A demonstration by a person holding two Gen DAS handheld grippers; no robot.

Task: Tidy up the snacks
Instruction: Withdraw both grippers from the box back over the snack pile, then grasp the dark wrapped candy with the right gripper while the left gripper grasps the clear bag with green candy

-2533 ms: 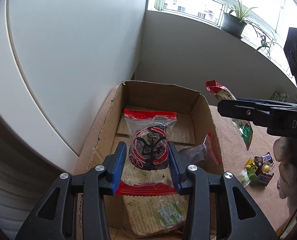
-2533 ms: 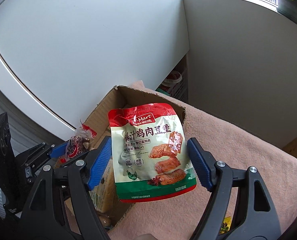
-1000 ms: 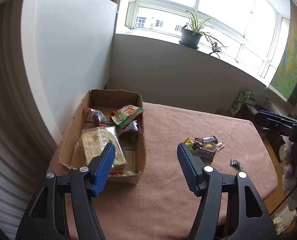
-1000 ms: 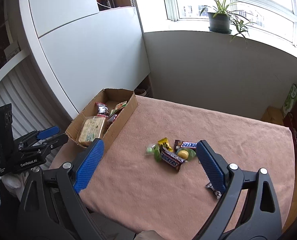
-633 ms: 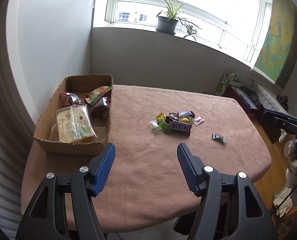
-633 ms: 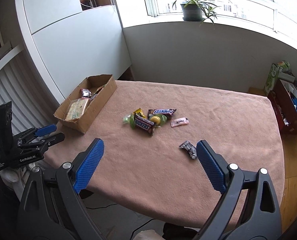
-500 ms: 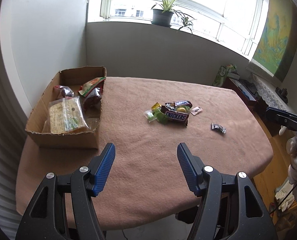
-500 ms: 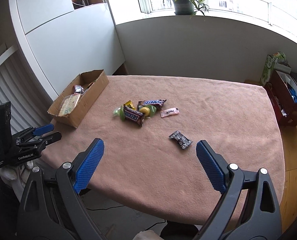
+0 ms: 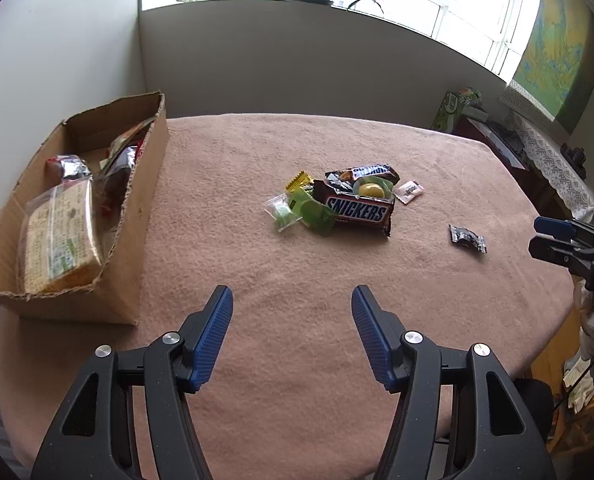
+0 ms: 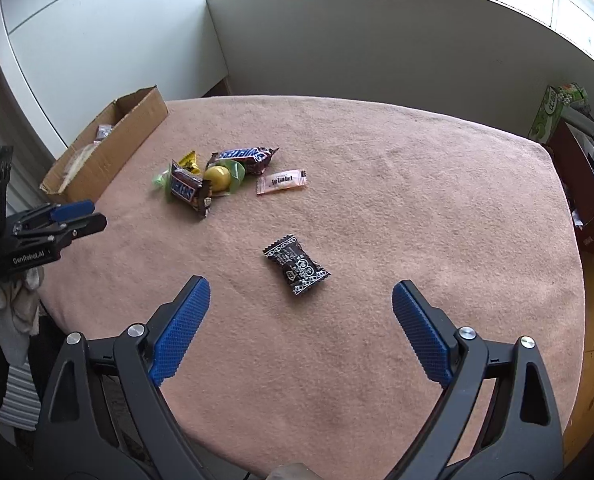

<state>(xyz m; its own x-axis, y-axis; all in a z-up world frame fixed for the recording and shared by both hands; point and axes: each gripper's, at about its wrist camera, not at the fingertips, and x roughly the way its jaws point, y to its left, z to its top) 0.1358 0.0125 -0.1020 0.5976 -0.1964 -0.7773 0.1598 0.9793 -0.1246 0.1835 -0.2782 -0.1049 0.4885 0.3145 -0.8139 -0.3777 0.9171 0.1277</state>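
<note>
Left gripper [image 9: 293, 336]: jaws spread but closing, nothing between them, bare cloth beneath. Right gripper [image 10: 301, 320]: jaws wide apart, empty, aimed down at the black candy [image 10: 296, 265], which lies alone on the tablecloth [image 10: 417, 200] just ahead of the pads.

Pile [image 9: 337, 200] sits mid-table, well apart from the box [image 9: 137, 216]: two Snickers bars [image 9: 357, 211], a yellow ball [image 9: 370, 190] in green film, a small clear packet [image 9: 282, 213], a yellow wrapper [image 9: 299, 181]. A pink sachet [image 10: 281, 180] lies just beside the pile. The box at the table's left edge already holds a large wafer pack [image 9: 59, 236] and a few bags.

Handling, judged: all items light. Black candy is small, crinkly film over a firm core, likely slippery; best pinched across its middle, not by the twisted ends. Snickers is stiffer; take it across the short width. The ball could roll out of its film if nudged. The sachet is flat and thin, hard to lift off soft cloth.

Obstructions: none around the black candy. Pile items overlap, so pulling one may drag neighbours. The box's near wall stands tall; drops must clear it.
</note>
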